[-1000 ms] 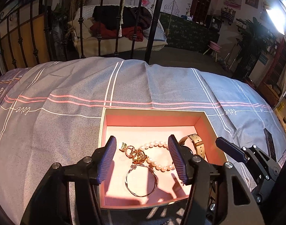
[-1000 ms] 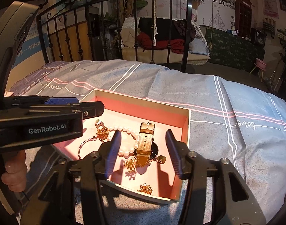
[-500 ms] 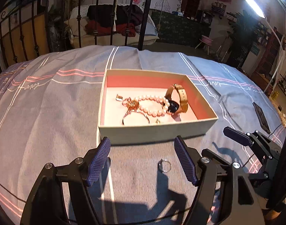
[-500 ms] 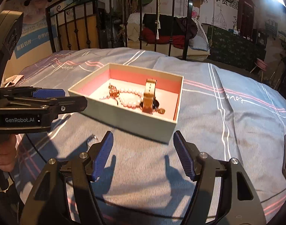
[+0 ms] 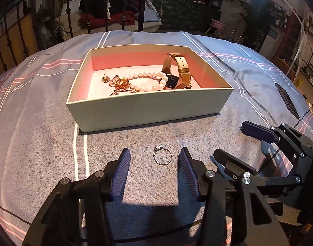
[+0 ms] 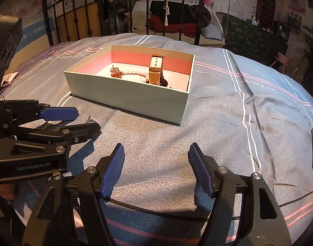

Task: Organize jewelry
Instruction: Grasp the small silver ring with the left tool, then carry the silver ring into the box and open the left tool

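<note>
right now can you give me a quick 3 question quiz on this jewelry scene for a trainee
1. True or false: the ring lies inside the box.
2. Which sits in the box? A) pearl bracelet B) scissors C) comb
3. Fill in: the left gripper is ____, with the ring on the bedspread between its fingers.

Key: 1 false, it lies on the bedspread in front of the box; 2 A; 3 open. The right gripper is open too, holding nothing.

One box [image 5: 148, 110] sits mid-bed, and inside it: one pearl bracelet [image 5: 148, 81], one tan-strap watch [image 5: 182, 69], one gold earring [image 5: 105, 79], and a gold tangle [image 5: 120, 84] I can't count. Outside, near the bed's front edge, one ring [image 5: 162, 155]. Two grippers.
</note>
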A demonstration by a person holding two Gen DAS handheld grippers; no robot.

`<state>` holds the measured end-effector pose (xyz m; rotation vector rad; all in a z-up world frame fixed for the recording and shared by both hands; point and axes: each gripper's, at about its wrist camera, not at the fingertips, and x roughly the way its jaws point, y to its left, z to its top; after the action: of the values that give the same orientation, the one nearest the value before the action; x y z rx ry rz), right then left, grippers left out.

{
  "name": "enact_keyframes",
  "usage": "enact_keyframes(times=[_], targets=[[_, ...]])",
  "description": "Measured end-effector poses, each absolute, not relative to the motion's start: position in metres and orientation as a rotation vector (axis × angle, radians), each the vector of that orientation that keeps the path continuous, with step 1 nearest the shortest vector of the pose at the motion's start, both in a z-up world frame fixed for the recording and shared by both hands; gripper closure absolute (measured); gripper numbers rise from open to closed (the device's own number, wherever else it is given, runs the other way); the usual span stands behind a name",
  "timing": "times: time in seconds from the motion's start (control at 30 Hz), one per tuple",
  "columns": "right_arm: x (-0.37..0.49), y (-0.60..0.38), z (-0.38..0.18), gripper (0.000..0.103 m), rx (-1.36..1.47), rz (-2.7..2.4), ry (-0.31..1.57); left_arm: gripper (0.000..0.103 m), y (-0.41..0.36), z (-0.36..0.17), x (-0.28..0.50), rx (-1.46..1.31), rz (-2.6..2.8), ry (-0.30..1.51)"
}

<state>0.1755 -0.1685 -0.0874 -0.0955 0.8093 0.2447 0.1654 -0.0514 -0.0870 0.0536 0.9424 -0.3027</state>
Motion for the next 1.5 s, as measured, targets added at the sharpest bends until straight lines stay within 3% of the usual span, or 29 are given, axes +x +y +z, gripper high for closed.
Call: enact_keyframes(times=[0.1, 0.23, 0.3, 0.53, 0.63, 0.7, 1.3, 1.5], targets=[[0.178, -0.164, -0.088, 0.036, -0.103, 0.254, 0.813, 0.063, -0.050, -0.087, 0.166, 0.066, -0.299, 0.936], [0.182, -0.157, -0.088, 0.036, -0.117, 0.270, 0.819, 0.081, -0.050, -0.089, 0.166, 0.081, -0.298, 0.925], [0.184, -0.154, -0.089, 0.038, -0.122, 0.284, 0.829, 0.083, -0.048, -0.089, 0.166, 0.070, -0.303, 0.927], [0.185, -0.146, -0.089, 0.076, -0.122, 0.334, 0.839, 0.087, -0.048, -0.089, 0.166, 0.066, -0.308, 0.925], [0.184, -0.143, -0.089, 0.090, -0.122, 0.355, 0.839, 0.088, -0.047, -0.087, 0.166, 0.052, -0.310, 0.928], [0.184, -0.142, -0.088, 0.092, -0.120, 0.364, 0.839, 0.089, -0.045, -0.086, 0.166, 0.045, -0.311, 0.931], [0.185, -0.149, -0.084, 0.096, -0.067, 0.358, 0.816, 0.090, -0.051, -0.079, 0.165, 0.068, -0.309, 0.912], [0.185, -0.149, -0.086, 0.096, -0.065, 0.359, 0.826, 0.074, -0.055, -0.087, 0.173, 0.088, -0.303, 0.933]])
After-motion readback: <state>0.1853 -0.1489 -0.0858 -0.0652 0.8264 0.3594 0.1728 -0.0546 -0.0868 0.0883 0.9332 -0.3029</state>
